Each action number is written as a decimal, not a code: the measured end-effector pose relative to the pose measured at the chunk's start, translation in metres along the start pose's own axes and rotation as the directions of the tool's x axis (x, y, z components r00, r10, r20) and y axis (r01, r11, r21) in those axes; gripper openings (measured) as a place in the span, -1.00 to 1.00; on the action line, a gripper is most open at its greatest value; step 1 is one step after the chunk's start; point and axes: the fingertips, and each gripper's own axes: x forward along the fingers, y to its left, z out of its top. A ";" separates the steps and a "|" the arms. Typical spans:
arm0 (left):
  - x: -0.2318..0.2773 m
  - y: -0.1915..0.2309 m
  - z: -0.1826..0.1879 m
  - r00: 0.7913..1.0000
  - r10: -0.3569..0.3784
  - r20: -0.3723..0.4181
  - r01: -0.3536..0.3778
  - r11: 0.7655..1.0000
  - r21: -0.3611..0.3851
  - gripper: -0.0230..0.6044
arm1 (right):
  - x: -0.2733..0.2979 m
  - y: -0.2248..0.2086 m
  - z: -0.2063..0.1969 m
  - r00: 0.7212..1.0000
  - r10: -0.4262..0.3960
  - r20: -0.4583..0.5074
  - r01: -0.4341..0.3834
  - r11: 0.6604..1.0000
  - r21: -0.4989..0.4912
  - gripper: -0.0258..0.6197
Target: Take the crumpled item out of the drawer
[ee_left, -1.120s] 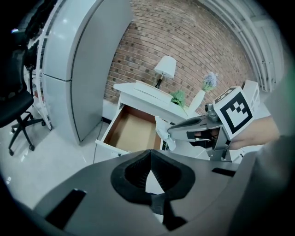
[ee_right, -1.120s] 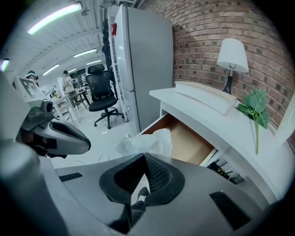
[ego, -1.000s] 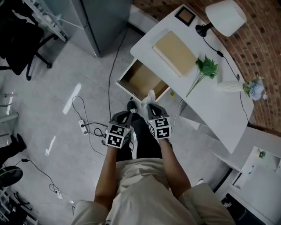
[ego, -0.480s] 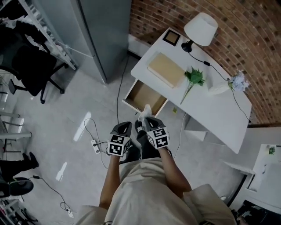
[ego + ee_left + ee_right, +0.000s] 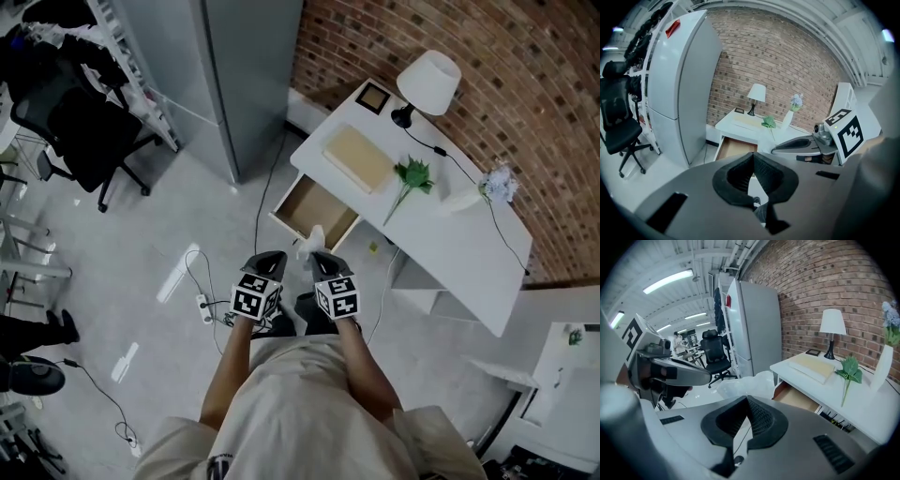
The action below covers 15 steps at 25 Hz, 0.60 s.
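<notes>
The right tool (image 5: 746, 400) pinches a crumpled white plastic item (image 5: 749, 384), its gripped end hidden; the left tool (image 5: 753, 156) sits closed

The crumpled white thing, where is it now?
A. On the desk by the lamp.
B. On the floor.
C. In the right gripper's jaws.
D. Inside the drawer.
C: the right gripper is shut on the crumpled white thing, holding it up outside the open drawer.
</notes>
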 end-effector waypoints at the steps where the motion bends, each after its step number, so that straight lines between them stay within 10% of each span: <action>1: -0.001 -0.001 0.000 1.000 -0.004 0.002 0.004 1.000 0.000 -0.88 | -0.002 0.001 -0.001 1.000 0.001 -0.004 -0.002 1.000 -0.008 -0.84; 15: -0.011 -0.002 0.004 0.999 0.022 0.029 -0.022 1.000 -0.009 -0.88 | -0.008 0.007 -0.004 0.999 0.029 -0.026 -0.031 0.997 -0.073 -0.84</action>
